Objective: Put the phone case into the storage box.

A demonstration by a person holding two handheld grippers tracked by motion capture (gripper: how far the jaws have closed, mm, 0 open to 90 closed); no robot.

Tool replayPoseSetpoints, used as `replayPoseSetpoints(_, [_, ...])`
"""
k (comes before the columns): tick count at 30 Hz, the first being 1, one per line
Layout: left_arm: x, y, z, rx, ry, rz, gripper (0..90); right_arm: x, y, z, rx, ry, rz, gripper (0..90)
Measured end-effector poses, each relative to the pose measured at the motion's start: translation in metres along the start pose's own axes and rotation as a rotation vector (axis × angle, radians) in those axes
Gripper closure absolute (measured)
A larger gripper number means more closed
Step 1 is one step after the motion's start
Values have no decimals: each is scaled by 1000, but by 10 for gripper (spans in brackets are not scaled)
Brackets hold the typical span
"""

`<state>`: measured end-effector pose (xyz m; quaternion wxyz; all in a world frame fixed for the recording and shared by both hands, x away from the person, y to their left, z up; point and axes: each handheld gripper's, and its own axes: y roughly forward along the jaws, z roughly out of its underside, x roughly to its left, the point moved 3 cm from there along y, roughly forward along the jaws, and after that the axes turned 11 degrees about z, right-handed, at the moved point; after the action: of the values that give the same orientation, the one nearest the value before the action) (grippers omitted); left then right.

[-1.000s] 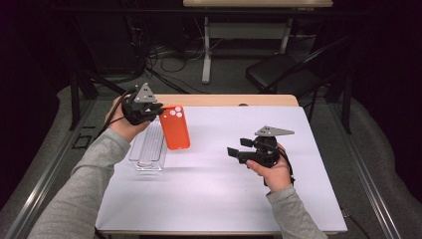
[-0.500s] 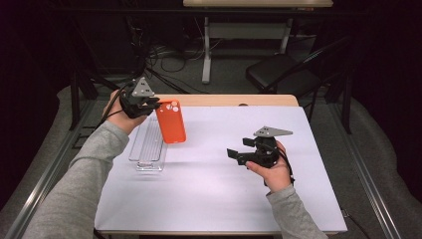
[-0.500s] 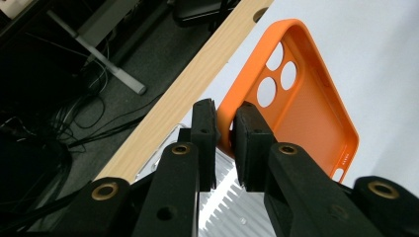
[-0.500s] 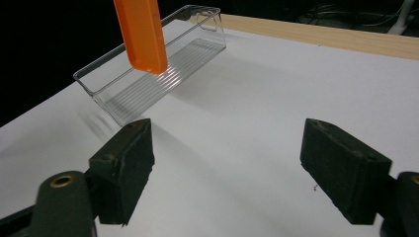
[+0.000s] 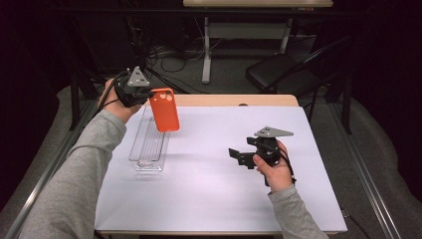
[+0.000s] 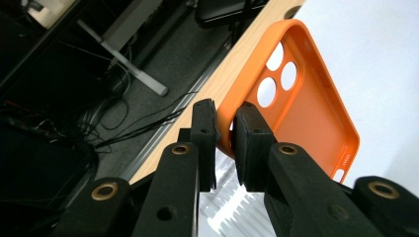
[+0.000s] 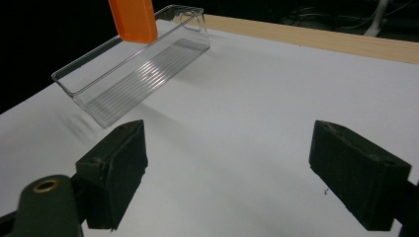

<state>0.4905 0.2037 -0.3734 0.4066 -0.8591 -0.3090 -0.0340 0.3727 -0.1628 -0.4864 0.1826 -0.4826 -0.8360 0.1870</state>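
An orange phone case (image 5: 164,109) hangs in the air over the far end of a clear plastic tray (image 5: 149,144). My left gripper (image 5: 149,97) is shut on the case's rim near the camera holes. In the left gripper view the two pads (image 6: 252,140) pinch that rim, and the case (image 6: 306,98) shows its hollow inside. My right gripper (image 5: 238,157) hovers low over the white table top right of centre. Its jaws have just been opening and stand wide, with nothing between them (image 7: 242,173). The right gripper view shows the tray (image 7: 133,69) and the case's lower end (image 7: 132,19) beyond them.
The white table top (image 5: 224,199) has a wooden strip (image 5: 239,100) along its far edge. Behind the table are a black chair (image 5: 283,74), cables on the floor and another table's legs. Metal rails run along both sides of the table.
The left hand has carried the orange case up and toward the table's far left corner. The right hand has kept its place.
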Motion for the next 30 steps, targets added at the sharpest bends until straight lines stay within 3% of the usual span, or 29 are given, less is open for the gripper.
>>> replayPoseSetpoints(6, [12,-1,5,-9,-9,-41,805,-1,1,0,-11,19,22,129])
replayPoseSetpoints(30, [39,11,22,3,-10,-94,804,-1,4,5,-27,6,69,103])
